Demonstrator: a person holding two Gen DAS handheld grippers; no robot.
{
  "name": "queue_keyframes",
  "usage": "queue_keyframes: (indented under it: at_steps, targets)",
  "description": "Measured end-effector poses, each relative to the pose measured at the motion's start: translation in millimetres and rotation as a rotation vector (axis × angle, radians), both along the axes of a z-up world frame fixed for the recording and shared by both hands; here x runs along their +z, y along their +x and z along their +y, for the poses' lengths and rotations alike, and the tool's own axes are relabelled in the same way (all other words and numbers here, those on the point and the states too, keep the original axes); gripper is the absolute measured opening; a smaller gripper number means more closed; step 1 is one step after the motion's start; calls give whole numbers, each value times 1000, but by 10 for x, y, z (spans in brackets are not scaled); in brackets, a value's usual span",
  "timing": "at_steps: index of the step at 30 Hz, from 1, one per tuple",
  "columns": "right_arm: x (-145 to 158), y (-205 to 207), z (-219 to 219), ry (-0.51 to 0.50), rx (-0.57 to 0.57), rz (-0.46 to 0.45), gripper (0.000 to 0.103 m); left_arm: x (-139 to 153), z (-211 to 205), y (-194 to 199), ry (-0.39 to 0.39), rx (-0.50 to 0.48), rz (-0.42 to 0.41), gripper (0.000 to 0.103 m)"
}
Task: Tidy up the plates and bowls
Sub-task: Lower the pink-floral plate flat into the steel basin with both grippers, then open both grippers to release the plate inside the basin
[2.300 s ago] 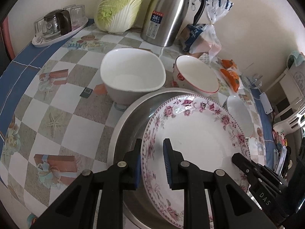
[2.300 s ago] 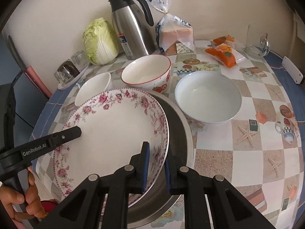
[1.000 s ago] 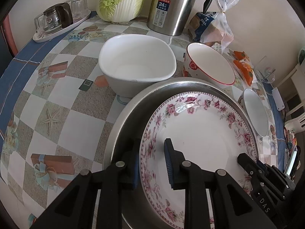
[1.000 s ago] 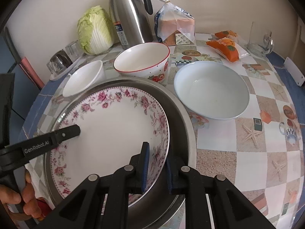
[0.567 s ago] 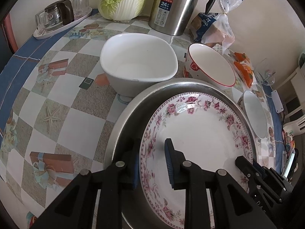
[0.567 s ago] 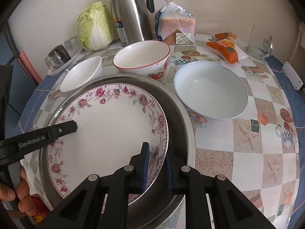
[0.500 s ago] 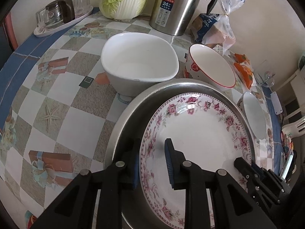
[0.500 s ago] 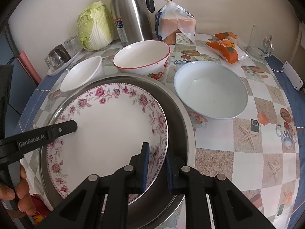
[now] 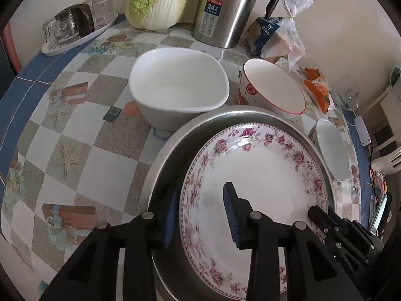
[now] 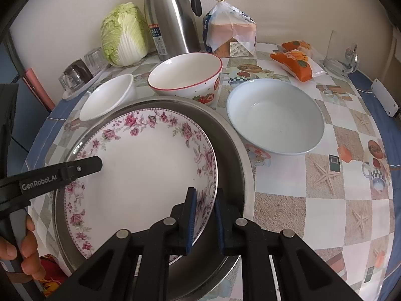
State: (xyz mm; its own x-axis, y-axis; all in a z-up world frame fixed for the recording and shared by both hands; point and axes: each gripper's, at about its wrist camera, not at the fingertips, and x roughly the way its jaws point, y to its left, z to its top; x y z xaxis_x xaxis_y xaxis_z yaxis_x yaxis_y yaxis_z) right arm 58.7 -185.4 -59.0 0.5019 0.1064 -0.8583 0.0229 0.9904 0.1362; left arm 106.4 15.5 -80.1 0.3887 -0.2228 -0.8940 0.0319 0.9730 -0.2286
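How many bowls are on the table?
3. The small white bowl sits left, nearest the glasses. The red-rimmed bowl stands in the middle, before the steel jug. The wide pale bowl lies right of the steel tray. Others may be out of view.

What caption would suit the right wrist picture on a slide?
Right tongs clamp the rim of a floral plate lying in a steel basin, bowls and a kettle beyond.
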Motion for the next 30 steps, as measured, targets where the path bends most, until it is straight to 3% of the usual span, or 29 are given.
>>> queue_keyframes:
  at_steps: [7,17,21,22,25,28,30]
  targets:
    - [48,-29,-19,-1,0,-20,17,43,17,-11,-4,7,-6,38]
    - [305,-205,-160,19,-29,-109,16,309,44,-133,4,13,-93,40]
    - [356,-238,-189,28,-34,-122,17,357,12,-163,28,11,-113,61]
    - [344,-231,-184,35,-29,-113,23,359,5,-166,31,10,-111,61]
    - [323,-224,-148,38,-12,-110,65,341,-12,-176,64,13,-100,63]
    - [318,-232,-77,35,22,-117,70,308,-6,-173,95,24,-85,63]
    - [292,-226,-46,38,32,-109,78,295,0,-169,115,33,-81,65]
